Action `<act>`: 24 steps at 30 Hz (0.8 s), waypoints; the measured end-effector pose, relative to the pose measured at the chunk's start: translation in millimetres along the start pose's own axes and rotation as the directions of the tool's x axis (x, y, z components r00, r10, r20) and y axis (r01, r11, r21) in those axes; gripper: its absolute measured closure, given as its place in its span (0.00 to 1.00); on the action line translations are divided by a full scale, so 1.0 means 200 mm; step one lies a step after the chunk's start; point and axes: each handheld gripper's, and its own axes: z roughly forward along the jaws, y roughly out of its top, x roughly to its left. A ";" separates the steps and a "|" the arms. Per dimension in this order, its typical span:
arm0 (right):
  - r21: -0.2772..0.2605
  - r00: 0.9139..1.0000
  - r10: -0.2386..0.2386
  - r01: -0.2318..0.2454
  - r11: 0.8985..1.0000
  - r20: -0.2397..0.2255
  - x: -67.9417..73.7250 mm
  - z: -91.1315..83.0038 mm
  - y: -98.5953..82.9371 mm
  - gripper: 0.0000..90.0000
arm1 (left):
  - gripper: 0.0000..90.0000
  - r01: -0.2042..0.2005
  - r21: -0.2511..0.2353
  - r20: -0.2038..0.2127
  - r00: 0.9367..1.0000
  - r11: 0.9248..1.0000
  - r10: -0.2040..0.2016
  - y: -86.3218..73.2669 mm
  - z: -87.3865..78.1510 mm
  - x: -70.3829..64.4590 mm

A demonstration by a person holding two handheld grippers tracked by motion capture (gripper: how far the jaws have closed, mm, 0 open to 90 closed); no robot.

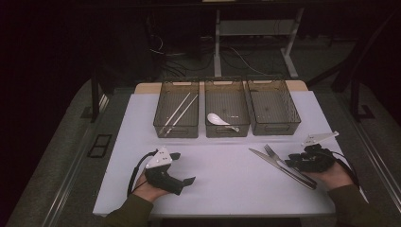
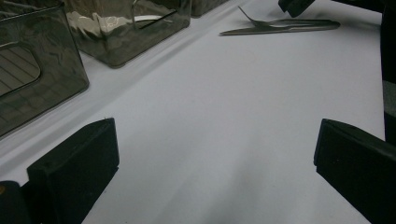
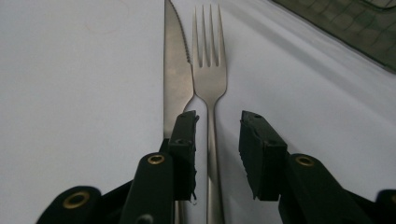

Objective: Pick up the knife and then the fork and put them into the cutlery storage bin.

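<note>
A steel fork [image 3: 209, 79] and a knife [image 3: 175, 70] lie side by side on the white table top [image 1: 222, 165], at the right in the high view, fork [image 1: 272, 152] beside knife [image 1: 263, 157]. My right gripper [image 3: 218, 126] is open and low over their handle ends. Its jaws straddle the fork's handle without touching it, and the left jaw sits above the knife. In the high view the right gripper [image 1: 289, 162] is held by a hand at the right edge. My left gripper [image 1: 185, 168] rests at the front left, open wide, with nothing between its jaws [image 2: 215, 135].
Three smoky clear bins stand in a row at the back. The left bin [image 1: 176, 128] holds chopsticks [image 1: 179, 111], the middle bin [image 1: 227, 130] a white spoon [image 1: 217, 119], and the right bin [image 1: 275, 127] looks empty. White table top stretches between the grippers.
</note>
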 end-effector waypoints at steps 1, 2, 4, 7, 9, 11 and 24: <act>0.005 1.000 -0.001 0.001 1.000 0.006 0.00 0.00 0.00 0.75 | 0.00 0.001 0.000 0.000 1.000 1.000 -0.001 0.00 0.00 0.00; 0.009 1.000 -0.007 0.007 1.000 0.006 0.00 0.01 0.00 0.76 | 0.00 0.001 0.000 0.000 1.000 1.000 -0.001 0.00 0.00 0.00; 0.018 1.000 -0.010 0.009 1.000 0.007 0.01 0.01 0.00 0.77 | 0.00 0.002 0.000 0.000 1.000 1.000 -0.002 0.00 0.00 0.00; 0.029 1.000 -0.025 0.024 0.999 0.007 0.01 0.02 0.00 0.79 | 0.00 0.002 0.000 0.001 1.000 1.000 -0.002 0.00 0.00 0.00; 0.038 1.000 -0.024 0.024 0.999 0.011 0.02 0.03 0.00 0.80 | 0.00 0.002 0.000 0.002 1.000 1.000 -0.002 0.00 0.00 0.00; 0.041 0.999 -0.028 0.028 0.999 0.015 0.02 0.03 0.00 0.81 | 0.00 0.002 0.001 0.002 1.000 1.000 -0.002 0.00 0.00 0.00; 0.093 0.993 -0.093 0.087 0.992 0.068 0.05 0.05 0.00 0.86 | 0.00 0.001 0.007 0.002 1.000 1.000 -0.001 0.00 0.00 0.00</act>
